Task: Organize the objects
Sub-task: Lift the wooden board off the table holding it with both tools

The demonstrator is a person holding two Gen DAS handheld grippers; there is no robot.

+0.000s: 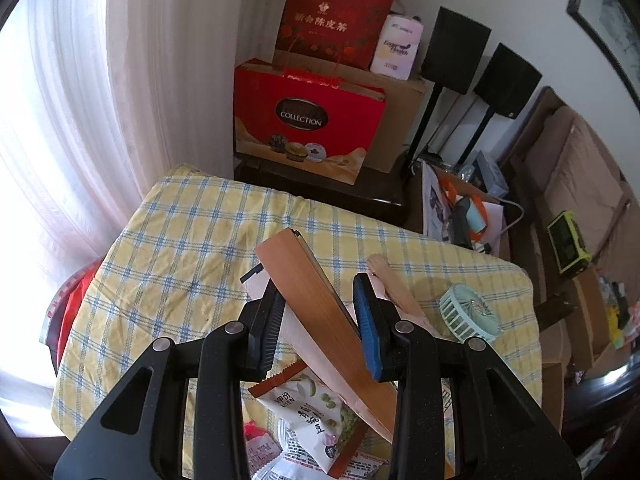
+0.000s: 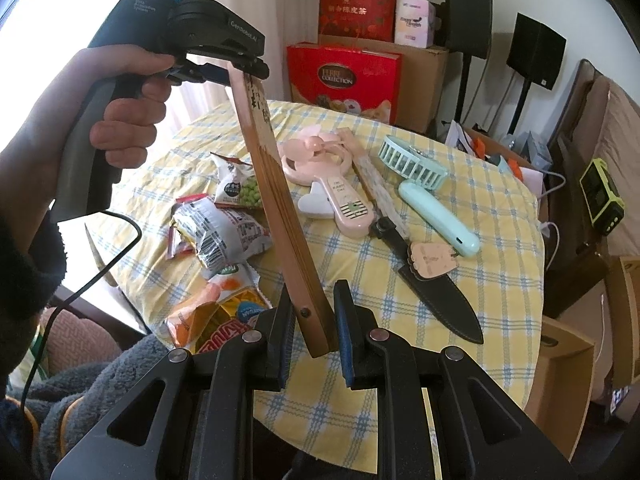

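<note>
I hold the folded wooden fan [image 2: 280,200] off the table [image 2: 460,312], above its near edge, one end clamped in my right gripper [image 2: 314,332], the other end clamped in my left gripper [image 2: 224,72]. Snack packets [image 2: 224,232] lie beneath it toward the left edge.

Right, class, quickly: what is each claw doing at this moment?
Left claw: closed on the upper end of the folded brown wooden hand fan.
Right claw: closed on the same fan's pivot end.
</note>
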